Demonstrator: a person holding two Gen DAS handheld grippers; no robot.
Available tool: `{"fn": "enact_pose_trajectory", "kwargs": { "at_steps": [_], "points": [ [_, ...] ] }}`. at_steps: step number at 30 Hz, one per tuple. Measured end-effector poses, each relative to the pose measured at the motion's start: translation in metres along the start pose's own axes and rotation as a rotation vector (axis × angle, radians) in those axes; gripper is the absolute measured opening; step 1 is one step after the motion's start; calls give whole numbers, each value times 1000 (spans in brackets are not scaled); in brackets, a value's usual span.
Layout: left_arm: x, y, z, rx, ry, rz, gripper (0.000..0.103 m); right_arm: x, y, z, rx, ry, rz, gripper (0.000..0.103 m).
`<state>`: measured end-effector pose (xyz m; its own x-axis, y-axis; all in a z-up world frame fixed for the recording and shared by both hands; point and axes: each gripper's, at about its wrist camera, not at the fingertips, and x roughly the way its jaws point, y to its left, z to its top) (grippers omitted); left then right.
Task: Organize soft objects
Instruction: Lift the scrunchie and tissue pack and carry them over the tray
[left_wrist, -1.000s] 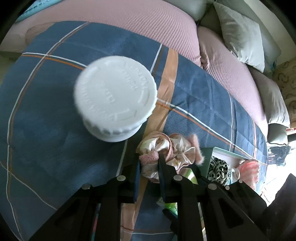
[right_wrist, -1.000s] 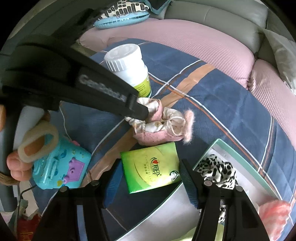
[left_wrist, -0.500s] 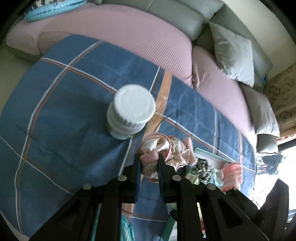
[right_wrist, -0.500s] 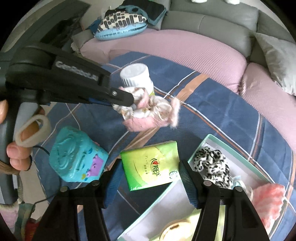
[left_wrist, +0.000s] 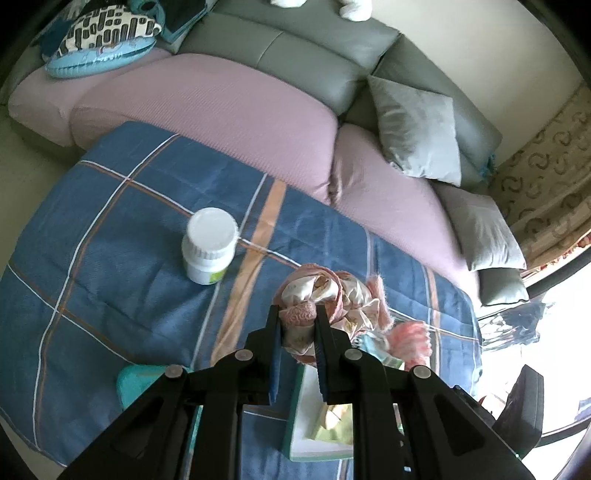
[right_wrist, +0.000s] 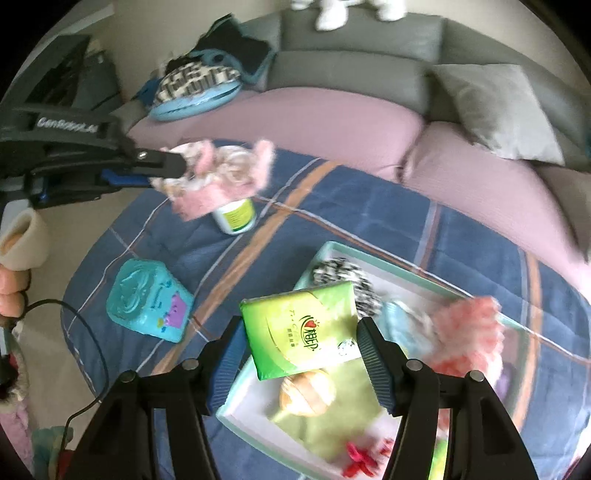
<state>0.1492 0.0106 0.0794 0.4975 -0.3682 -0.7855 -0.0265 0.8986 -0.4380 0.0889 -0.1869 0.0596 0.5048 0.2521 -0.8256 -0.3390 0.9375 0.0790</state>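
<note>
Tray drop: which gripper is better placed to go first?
Probably right: the right gripper holds the green tissue pack above the tray; the left gripper's pink scrunchie hangs beside it.

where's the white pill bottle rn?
The white pill bottle stands upright on the blue plaid blanket, left of centre in the left wrist view. In the right wrist view, the pink scrunchie partly hides it.

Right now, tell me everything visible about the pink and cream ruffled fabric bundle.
The pink and cream ruffled fabric bundle is soft, crumpled cloth: satiny cream folds, fuzzy pink trim, a pink lace edge. The left gripper pinches it at one end, and it hangs above the blue plaid blanket, touching nothing else, in front of the white bottle.
</note>
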Motion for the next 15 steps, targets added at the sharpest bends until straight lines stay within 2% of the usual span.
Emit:
{"fn": "enact_pose_trajectory", "kwargs": {
  "at_steps": [9,15],
  "points": [
    [-13,-38,-26,43,-41,-47,17,-37,-34,-29,135,-81,-62,64],
    [-13,-61,-42,66,-39,-71,17,-56,-58,-52,200,-106,-126,64]
  ]
}}
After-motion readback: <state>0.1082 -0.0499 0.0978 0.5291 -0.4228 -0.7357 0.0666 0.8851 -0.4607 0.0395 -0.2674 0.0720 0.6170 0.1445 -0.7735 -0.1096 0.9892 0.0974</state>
